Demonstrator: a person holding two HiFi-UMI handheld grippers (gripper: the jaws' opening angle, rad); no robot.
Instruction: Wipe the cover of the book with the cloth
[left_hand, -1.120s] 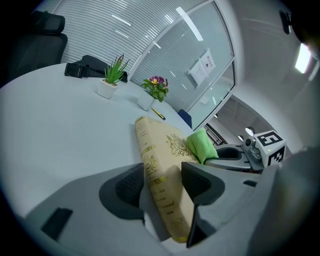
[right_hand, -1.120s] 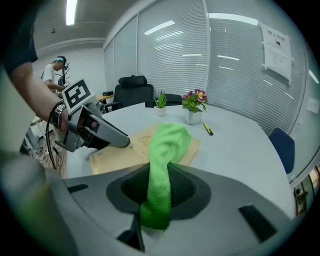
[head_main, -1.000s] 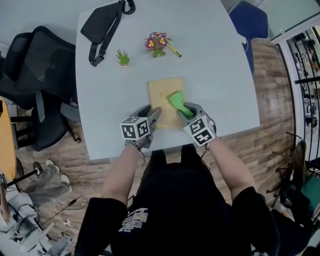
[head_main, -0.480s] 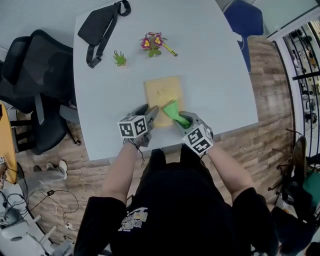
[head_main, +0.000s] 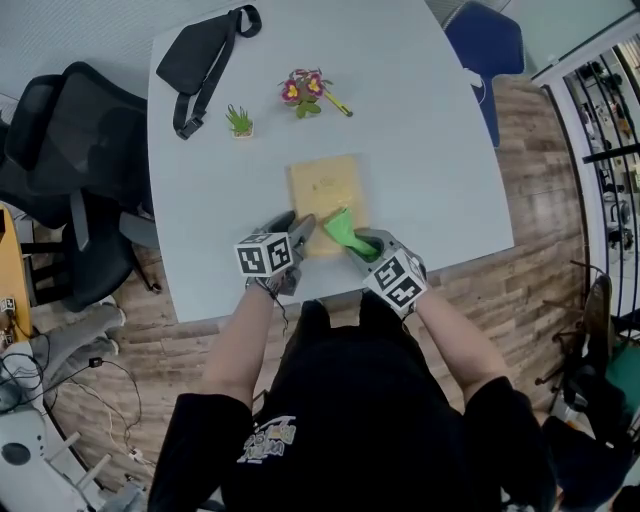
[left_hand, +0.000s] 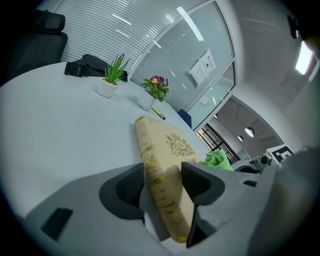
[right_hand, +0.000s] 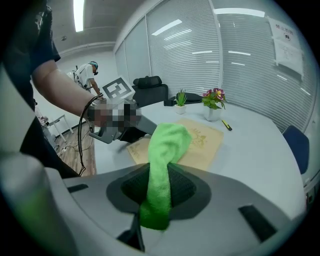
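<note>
A tan book (head_main: 325, 195) with gold ornament lies flat on the pale table (head_main: 420, 140). My left gripper (head_main: 298, 235) is shut on the near left corner of the book (left_hand: 162, 172), its jaws pressing the spine side and the cover. My right gripper (head_main: 355, 245) is shut on a green cloth (head_main: 345, 230), whose free end rests on the near part of the book's cover. In the right gripper view the cloth (right_hand: 162, 160) runs up between the jaws and the book (right_hand: 197, 142) lies beyond it.
A black pouch with a strap (head_main: 200, 55) lies at the far left of the table. A small green potted plant (head_main: 240, 122), a flowering pot (head_main: 303, 90) and a yellow pen (head_main: 338, 103) stand behind the book. A black office chair (head_main: 70, 170) is at left, a blue chair (head_main: 485, 40) at far right.
The right gripper has drawn the green cloth along the cover from the middle toward the near edge. The left gripper has stayed clamped on the book's corner.
</note>
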